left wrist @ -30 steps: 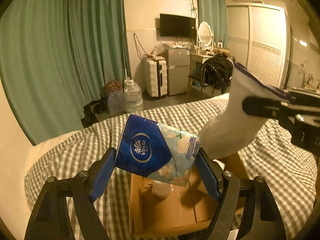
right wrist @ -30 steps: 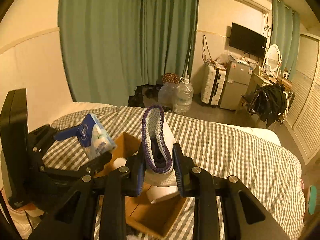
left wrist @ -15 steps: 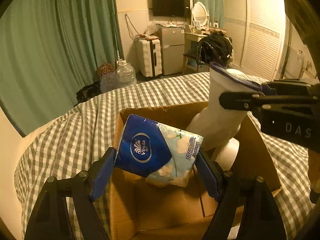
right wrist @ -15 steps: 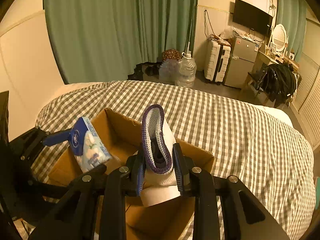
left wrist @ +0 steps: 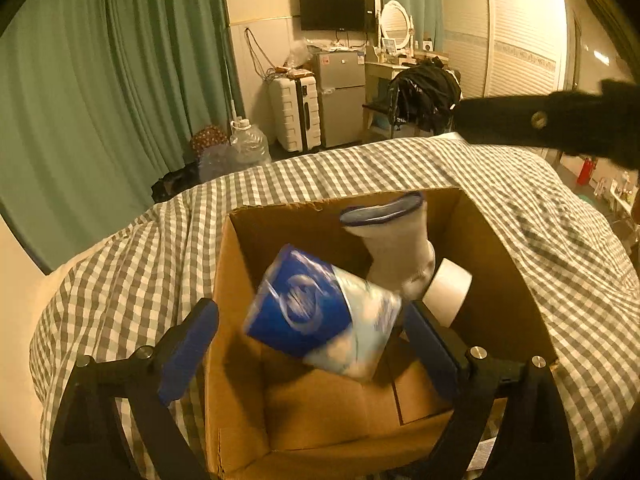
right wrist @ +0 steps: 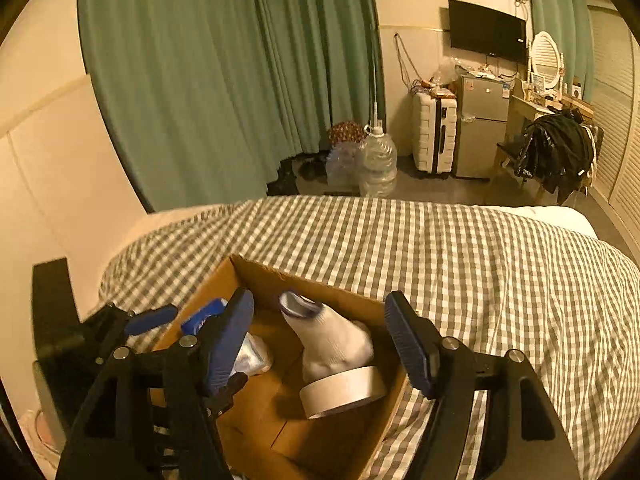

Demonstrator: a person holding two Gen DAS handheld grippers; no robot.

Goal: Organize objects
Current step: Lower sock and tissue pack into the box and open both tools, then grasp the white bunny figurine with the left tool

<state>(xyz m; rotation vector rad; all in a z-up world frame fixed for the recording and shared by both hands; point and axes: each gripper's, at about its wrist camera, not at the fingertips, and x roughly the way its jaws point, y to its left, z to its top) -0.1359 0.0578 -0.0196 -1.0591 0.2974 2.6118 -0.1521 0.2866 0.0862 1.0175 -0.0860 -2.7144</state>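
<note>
**Two claws apart, both items dropping into the box**

Two claws stand wide open over the cardboard box (left wrist: 240, 360) on the gingham-covered bed (left wrist: 132, 280): the left claw (left wrist: 312, 340) has its blue pads spread clear of the tissue pack (left wrist: 320, 316), which looks blurred and tilted inside the box, apparently mid-fall. The right claw (right wrist: 320, 340) is likewise spread, holding nothing; the sock (right wrist: 332, 340) sits below it in the box, cuff up, leaning on the roll of tape (right wrist: 344, 394).

The step in hand looks like the release: both items are in the box, so this deposit seems nearly done. The next move probably calls for lifting both claws straight up, clear of the box walls, then looking for anything left to gather.

The box is stiff corrugated card, open-topped with a raw torn edge. The pack is soft, glossy plastic film, blue at one end and pale at the other, so it may land askew. The sock is white ribbed knit with a dark cuff, limp; the roll is a rigid white ring.
</note>
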